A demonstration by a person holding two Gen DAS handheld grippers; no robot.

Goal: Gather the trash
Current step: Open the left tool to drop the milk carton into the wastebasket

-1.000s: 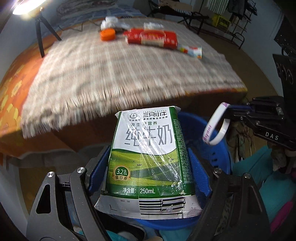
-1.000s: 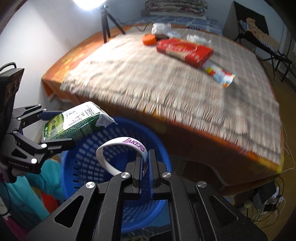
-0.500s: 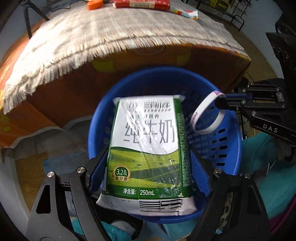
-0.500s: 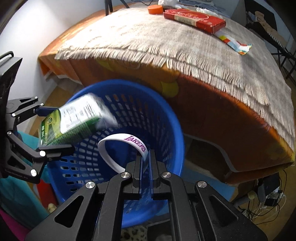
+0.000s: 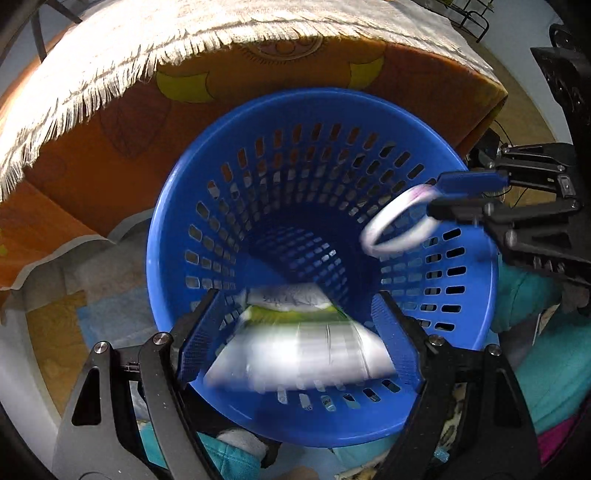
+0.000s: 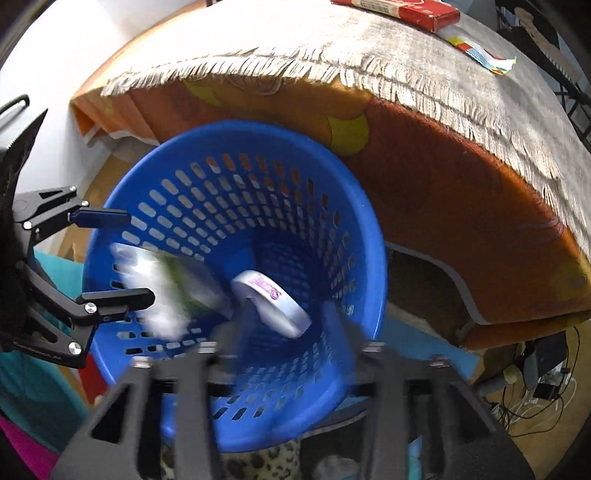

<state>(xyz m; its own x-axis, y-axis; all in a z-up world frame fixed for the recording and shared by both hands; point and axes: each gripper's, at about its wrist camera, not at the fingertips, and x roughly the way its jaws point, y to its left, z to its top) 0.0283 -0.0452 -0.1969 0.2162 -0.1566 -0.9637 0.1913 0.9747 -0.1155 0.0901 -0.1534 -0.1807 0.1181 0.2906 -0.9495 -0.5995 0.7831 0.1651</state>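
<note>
A bed (image 6: 461, 192) fills the room behind the basket (image 5: 476, 310), its side draped in an orange sheet with yellow shapes, and over the top lies a beige woven blanket (image 5: 207, 26) with a ragged fringe hanging toward the basket. On the blanket beyond the basket I can see a flat red box (image 6: 406, 9) and just beside it a striped, crinkled wrapper (image 6: 484, 57). The floor beside the basket is yellowish, and teal cloth (image 5: 557, 369) bunches against the basket's near side.

The basket is round blue plastic, tapering downward, its wall pierced with rows of small slots. My left gripper (image 5: 299, 336) hangs over its near rim with the fingers spread wide and holding nothing; between them, inside the basket, the milk carton (image 5: 299, 350) is a green and white blur, free of both pads. My right gripper (image 6: 286, 325) is over the basket too, fingers parted, and the white wristband (image 6: 273, 301), a smooth rubbery loop with purple lettering, sits loose between them above the basket's floor; motion blur keeps me from telling whether it touches either finger.
</note>
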